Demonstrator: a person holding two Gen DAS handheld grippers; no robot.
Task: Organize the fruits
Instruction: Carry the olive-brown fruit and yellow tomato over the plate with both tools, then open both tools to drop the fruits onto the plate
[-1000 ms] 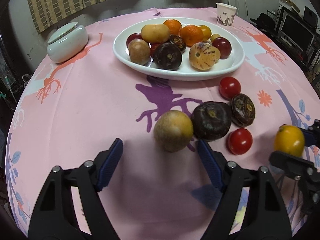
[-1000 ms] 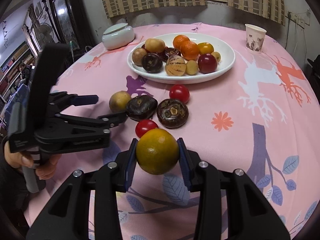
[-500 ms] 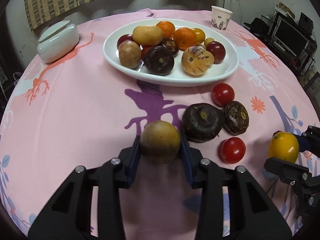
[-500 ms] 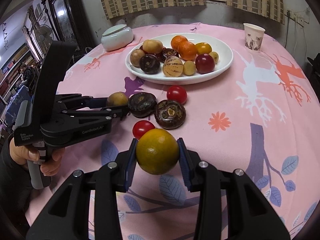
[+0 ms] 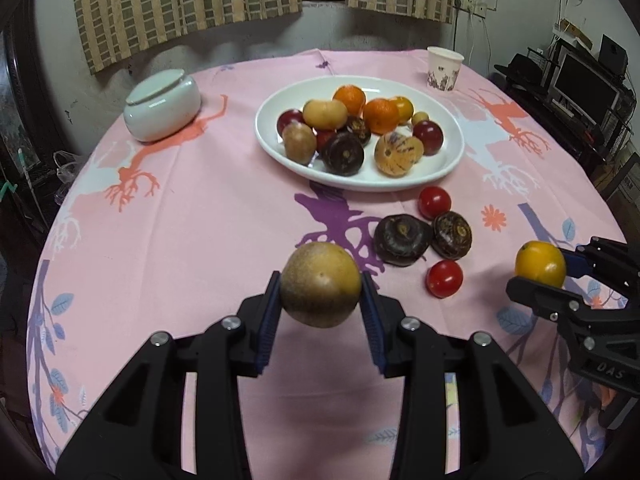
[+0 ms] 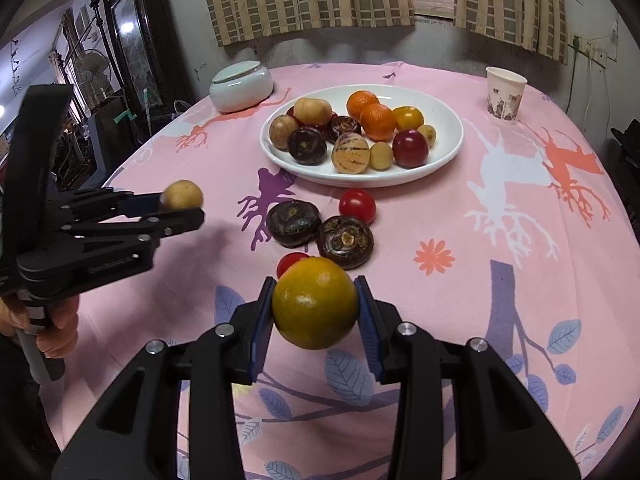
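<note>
My left gripper (image 5: 321, 307) is shut on a round tan-brown fruit (image 5: 320, 285) and holds it above the pink cloth; the same fruit (image 6: 182, 195) shows at the left of the right wrist view. My right gripper (image 6: 316, 314) is shut on a yellow-orange citrus (image 6: 315, 303), also seen in the left wrist view as the citrus (image 5: 540, 263) at far right. On the cloth lie two dark purple fruits (image 5: 403, 234) (image 5: 452, 235) and two red tomatoes (image 5: 434, 201) (image 5: 444, 278). The white plate (image 5: 450, 164) behind them holds several fruits.
A pale lidded ceramic jar (image 5: 162, 106) stands at the back left and a paper cup (image 5: 443, 68) at the back right. A hand (image 6: 56, 332) grips the left tool's handle. Pink cloth covers the round table (image 5: 192, 208); furniture surrounds it.
My left gripper closed around the tan-brown fruit and lifted it off the cloth, away from the dark purple fruit. The right gripper kept still with the citrus.
</note>
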